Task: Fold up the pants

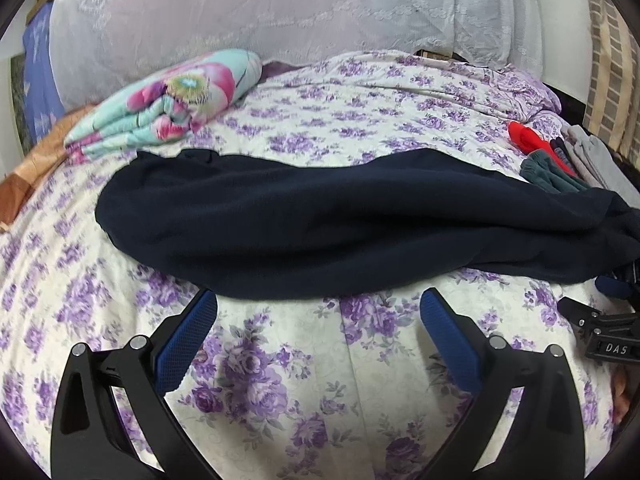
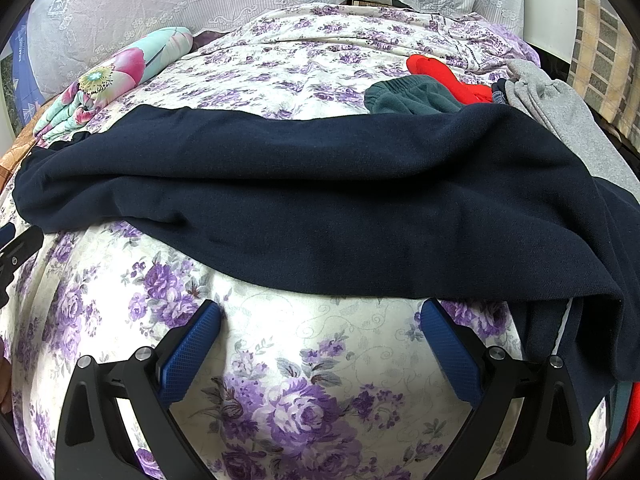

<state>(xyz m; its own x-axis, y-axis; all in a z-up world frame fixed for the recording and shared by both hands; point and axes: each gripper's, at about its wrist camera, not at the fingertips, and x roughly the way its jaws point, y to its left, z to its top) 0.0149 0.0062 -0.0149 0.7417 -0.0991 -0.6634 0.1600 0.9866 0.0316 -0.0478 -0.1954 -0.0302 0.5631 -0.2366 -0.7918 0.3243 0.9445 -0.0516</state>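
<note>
Fingers (image 1: 202, 312) on both grippers spread wide, empty; navy pants (image 2: 320, 200) run off-frame right.

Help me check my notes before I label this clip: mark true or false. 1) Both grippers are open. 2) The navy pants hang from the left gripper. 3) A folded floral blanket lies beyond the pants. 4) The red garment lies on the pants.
1) True: left gripper and right gripper are open, holding nothing.
2) False: the navy pants lie on the floral bedsheet.
3) True: folded floral blanket.
4) False: the red garment lies beyond them, beside a grey garment.
</note>
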